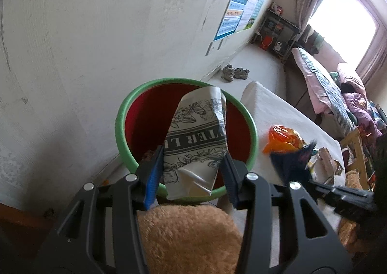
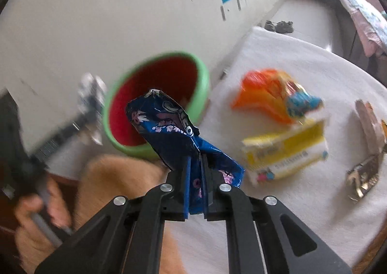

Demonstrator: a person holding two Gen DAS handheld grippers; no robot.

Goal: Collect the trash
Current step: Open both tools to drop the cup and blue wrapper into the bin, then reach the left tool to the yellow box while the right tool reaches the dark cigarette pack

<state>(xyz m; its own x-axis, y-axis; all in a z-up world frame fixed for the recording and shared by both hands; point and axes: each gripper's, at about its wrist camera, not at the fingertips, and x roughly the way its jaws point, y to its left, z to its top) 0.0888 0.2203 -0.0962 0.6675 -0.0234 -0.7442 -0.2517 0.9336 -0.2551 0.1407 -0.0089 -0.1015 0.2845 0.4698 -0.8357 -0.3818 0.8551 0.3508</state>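
Observation:
My left gripper holds a white printed paper wrapper between its fingers, over the red bin with a green rim. My right gripper is shut on a dark blue snack wrapper, held near the bin's front rim. On the white table lie an orange snack bag, a yellow pack and a brown wrapper. The orange bag and the blue wrapper also show in the left wrist view.
A tan plush surface lies just below both grippers. The wall stands behind the bin. Shoes sit on the floor beyond the table; a bed with bedding is at the right.

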